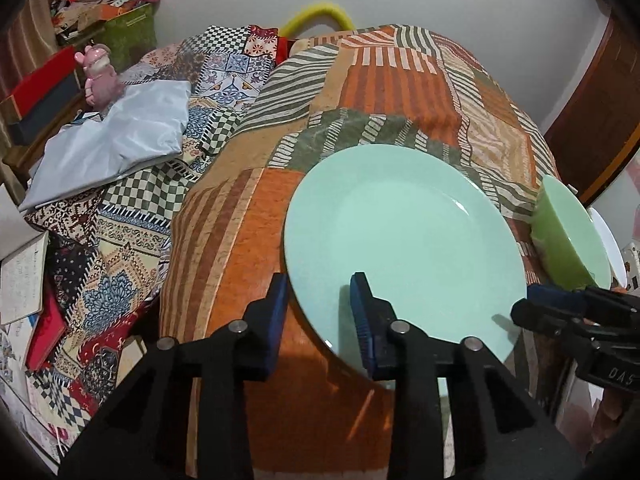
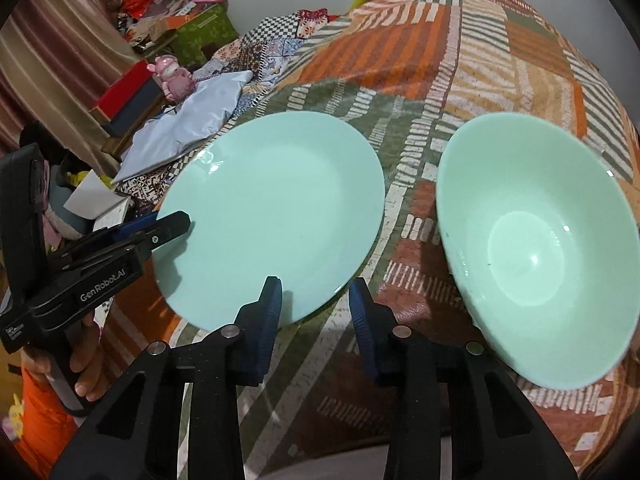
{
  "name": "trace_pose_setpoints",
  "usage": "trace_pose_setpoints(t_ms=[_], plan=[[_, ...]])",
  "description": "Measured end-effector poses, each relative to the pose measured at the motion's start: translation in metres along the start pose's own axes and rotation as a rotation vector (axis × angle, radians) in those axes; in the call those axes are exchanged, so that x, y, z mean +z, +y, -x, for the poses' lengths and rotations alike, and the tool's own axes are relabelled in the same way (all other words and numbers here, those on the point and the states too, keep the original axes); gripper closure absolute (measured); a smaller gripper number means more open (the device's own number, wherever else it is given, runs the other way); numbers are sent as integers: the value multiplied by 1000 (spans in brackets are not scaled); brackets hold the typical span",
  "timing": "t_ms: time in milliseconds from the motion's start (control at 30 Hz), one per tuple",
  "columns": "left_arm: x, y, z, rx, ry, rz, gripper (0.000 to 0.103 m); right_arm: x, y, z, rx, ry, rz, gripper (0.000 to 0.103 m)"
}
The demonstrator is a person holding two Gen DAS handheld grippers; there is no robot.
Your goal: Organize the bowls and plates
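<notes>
A mint-green plate lies on the orange patterned tablecloth. My left gripper has the plate's near left rim between its blue pads: one finger is at the outer edge, the other on the plate's top. In the right wrist view, my right gripper holds the same plate at its near right rim in the same way. The left gripper is seen there clamped on the plate's left edge. A deep mint-green bowl stands just right of the plate, untouched.
A white dish peeks out behind the bowl. Left of the table is a patchwork cover with a grey-blue bag, a pink toy, boxes and a notebook. A wooden door is at the right. A hand holds the left gripper's handle.
</notes>
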State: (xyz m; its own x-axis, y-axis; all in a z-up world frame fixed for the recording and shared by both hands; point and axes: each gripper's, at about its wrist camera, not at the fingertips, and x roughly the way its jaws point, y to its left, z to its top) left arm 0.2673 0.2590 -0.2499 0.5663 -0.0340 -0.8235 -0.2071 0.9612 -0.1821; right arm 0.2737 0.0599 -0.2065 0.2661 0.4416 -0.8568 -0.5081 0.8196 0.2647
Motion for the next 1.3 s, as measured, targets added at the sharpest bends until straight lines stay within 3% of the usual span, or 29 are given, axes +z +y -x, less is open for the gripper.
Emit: trace_pose_setpoints(t_ms=[433, 867, 1000, 1300], plan=[[-5, 5, 9, -36, 16, 16, 74, -3, 0, 4, 23, 24, 19, 77], [-64, 15, 64, -53, 54, 5, 74, -26, 17, 10, 86, 103, 129, 77], [-59, 19, 64, -17, 51, 14, 74, -18, 10, 9, 78, 81, 82, 77], [-43, 25, 36, -40, 83, 36, 74, -11, 11, -1, 75, 74, 71, 74]])
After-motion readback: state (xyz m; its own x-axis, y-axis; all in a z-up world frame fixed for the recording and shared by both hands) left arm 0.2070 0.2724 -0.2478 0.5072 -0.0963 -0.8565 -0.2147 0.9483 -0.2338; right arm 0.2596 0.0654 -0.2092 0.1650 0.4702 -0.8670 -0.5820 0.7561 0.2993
